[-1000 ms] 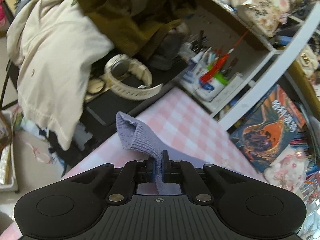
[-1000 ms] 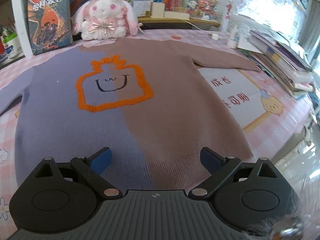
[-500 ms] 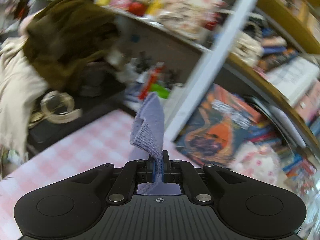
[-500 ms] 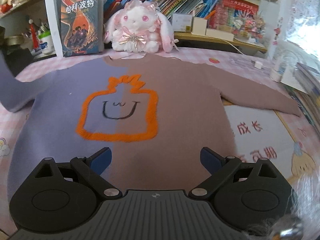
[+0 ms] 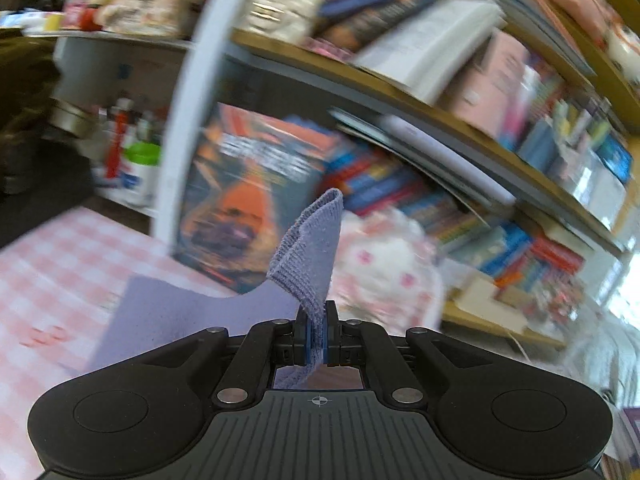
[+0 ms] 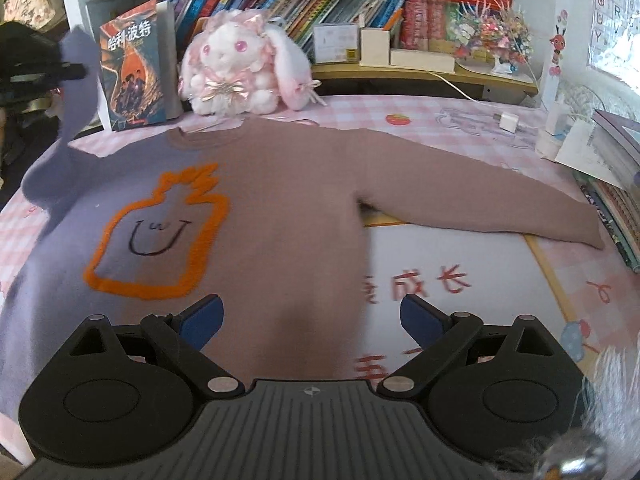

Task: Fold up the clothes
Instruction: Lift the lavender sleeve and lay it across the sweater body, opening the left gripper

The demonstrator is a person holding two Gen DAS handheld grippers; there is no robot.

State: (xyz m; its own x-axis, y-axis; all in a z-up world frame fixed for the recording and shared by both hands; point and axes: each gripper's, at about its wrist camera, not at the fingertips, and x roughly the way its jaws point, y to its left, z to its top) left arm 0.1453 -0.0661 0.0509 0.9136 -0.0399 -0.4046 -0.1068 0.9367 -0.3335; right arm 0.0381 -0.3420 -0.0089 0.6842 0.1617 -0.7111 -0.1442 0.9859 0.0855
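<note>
A two-tone sweater [image 6: 280, 208], lilac on the left and brown on the right with an orange outline figure, lies flat on the pink checked table. My left gripper [image 5: 316, 340] is shut on the cuff of the lilac sleeve [image 5: 312, 256] and holds it lifted above the table. In the right wrist view the left gripper [image 6: 40, 76] shows at far left with the raised lilac sleeve [image 6: 76, 92]. My right gripper [image 6: 312, 316] is open and empty above the sweater's lower hem. The brown sleeve [image 6: 500, 200] lies stretched out to the right.
A white and pink plush rabbit [image 6: 236, 68] and an upright book [image 6: 134, 68] stand behind the sweater's collar. Bookshelves [image 6: 360, 4] fill the back. A stack of books [image 6: 616, 192] lies at the right edge, with a white charger [image 6: 508, 122] and cable near it.
My left gripper has lifted the lilac cuff and swung right, from the table's left edge toward the bookshelf and rabbit. The right gripper has shifted right and stays open.
</note>
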